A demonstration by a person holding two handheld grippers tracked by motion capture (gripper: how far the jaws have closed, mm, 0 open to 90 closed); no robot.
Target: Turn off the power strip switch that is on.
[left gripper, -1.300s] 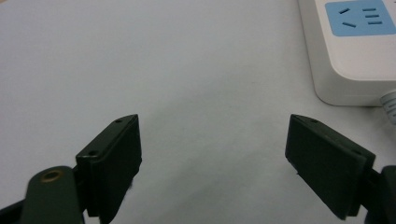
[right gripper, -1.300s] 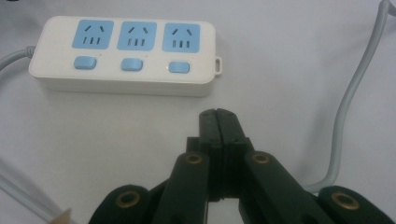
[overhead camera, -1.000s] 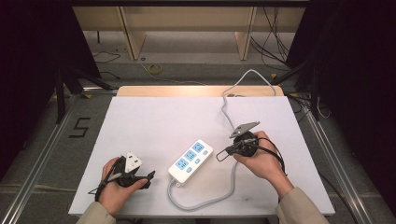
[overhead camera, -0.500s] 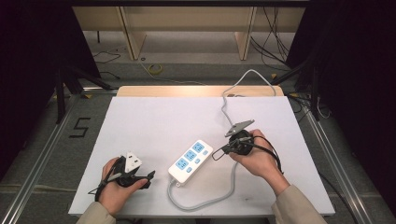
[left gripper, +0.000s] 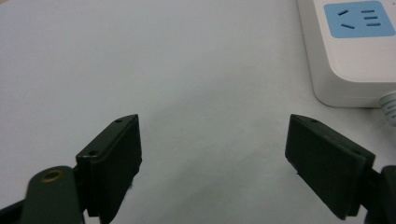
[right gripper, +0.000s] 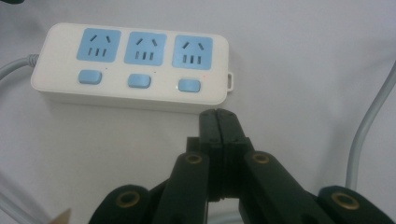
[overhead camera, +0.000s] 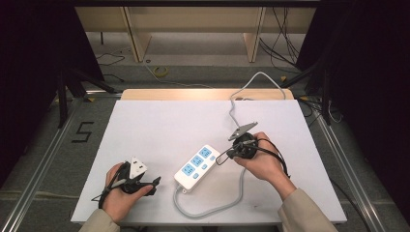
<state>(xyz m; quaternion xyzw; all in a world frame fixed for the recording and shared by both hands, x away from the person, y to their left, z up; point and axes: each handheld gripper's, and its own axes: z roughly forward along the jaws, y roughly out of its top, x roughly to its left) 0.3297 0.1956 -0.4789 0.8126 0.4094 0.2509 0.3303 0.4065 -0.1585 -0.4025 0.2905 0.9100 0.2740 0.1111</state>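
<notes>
The left gripper (overhead camera: 155,182) is in the person's left hand (overhead camera: 121,195) at the near edge of the white bench (overhead camera: 159,125). Its fingers (left gripper: 112,161) are wide apart, with only bare bench surface between them. Ahead of them and to the right, in the left gripper view, is the cord end of the power strip (left gripper: 348,49), near but not touching.

The right gripper (overhead camera: 223,157) is in the right hand (overhead camera: 263,162), a little farther on the bench. Its fingers (right gripper: 218,126) are pressed together with nothing between them, as the right gripper view shows. Their tips are just beside the long side of the power strip (right gripper: 133,65), close to the blue button (right gripper: 189,85) at its right end; I cannot tell if they touch it. A small red light is near that button.

The power strip (overhead camera: 197,166) lies flat between the two grippers. It is white and has three blue sockets, each with its own button. Its grey cable (overhead camera: 217,205) leaves the near end, curves under the right hand and goes past the right fingers to the far edge of the bench, then down to the floor (overhead camera: 193,63).
</notes>
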